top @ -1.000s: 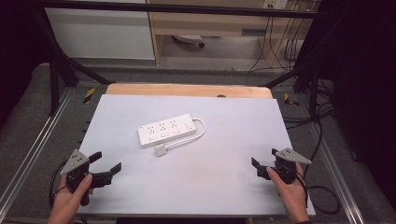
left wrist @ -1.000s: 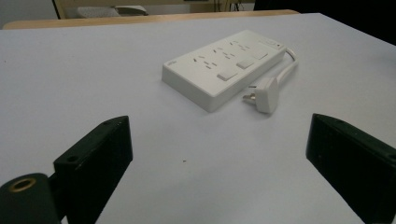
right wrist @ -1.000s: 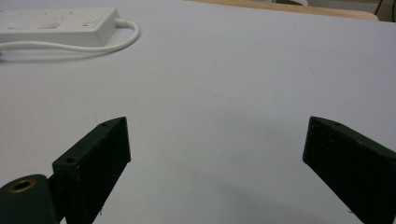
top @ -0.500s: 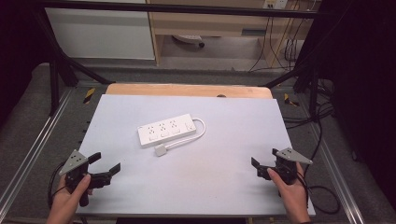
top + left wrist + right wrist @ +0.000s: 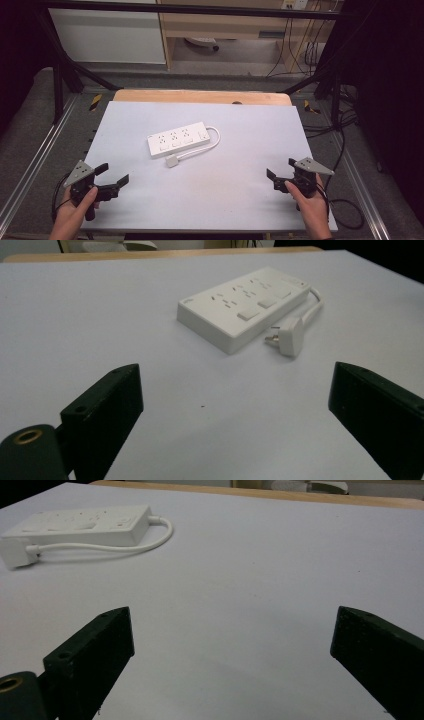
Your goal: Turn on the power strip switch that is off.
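White power strip (image 5: 179, 139) lies flat near the middle of the pale tabletop (image 5: 240, 200), its sockets facing up and its long side running at a slight slant. Its short cord (image 5: 214, 138) loops out from the strip's right end and curls back along the near side, ending in a white plug (image 5: 173, 161) that rests on the table just beside the strip's near edge. In the left gripper view the strip (image 5: 243, 305) sits ahead and slightly right, the plug (image 5: 291, 335) lying next to it with its prongs showing.

Left gripper (image 5: 113, 175), held in the person's left hand (image 5: 75, 210), hovers well apart from the strip, toward the near left corner of the table, jaws spread wide with nothing between them. Right gripper (image 5: 281, 169), held in the right hand (image 5: 311, 207), sits well to the strip's right and nearer the person, jaws likewise wide apart and empty.

Compared with a second ago, the strip, cord and plug lie unmoved, and both grippers hold almost the same positions and the same spread.
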The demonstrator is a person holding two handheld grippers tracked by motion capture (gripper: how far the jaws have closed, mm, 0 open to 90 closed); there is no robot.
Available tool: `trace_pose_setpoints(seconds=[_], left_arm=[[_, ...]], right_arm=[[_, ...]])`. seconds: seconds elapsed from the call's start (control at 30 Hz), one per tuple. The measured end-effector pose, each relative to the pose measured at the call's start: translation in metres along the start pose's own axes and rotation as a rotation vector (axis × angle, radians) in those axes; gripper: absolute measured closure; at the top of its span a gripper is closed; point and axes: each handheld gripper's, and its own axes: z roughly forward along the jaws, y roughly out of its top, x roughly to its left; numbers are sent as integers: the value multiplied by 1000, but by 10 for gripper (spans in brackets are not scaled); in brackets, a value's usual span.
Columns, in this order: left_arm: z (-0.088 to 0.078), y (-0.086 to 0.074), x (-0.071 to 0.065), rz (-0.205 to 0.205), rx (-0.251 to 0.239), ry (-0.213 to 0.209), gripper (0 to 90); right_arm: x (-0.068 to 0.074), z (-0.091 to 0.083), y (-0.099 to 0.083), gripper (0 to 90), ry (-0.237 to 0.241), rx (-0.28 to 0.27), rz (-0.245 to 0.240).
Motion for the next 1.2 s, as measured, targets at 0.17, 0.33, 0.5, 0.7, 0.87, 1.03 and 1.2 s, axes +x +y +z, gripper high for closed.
trace_pose_setpoints(seconds=[0.17,0.33,0.5,0.7,0.87,1.03,1.2], left_arm=[[3,-4,4,4,35,-9,66],[3,-5,0,28,44,-9,65],[1,-5,1,26,42,-1,65],[0,-3,0,20,22,-12,65],[-1,1,-1,16,-8,-24,67],[-3,10,-4,24,-58,-49,72],[-2,21,-6,21,-63,-70,77]], right_arm=[[5,4,9,50,25,-4,-11],[13,7,15,50,34,-3,-29],[20,8,20,48,41,-3,-47],[21,13,15,42,35,15,-54],[21,17,12,40,39,30,-57],[23,20,11,37,40,40,-65],[24,23,9,37,41,58,-64]])
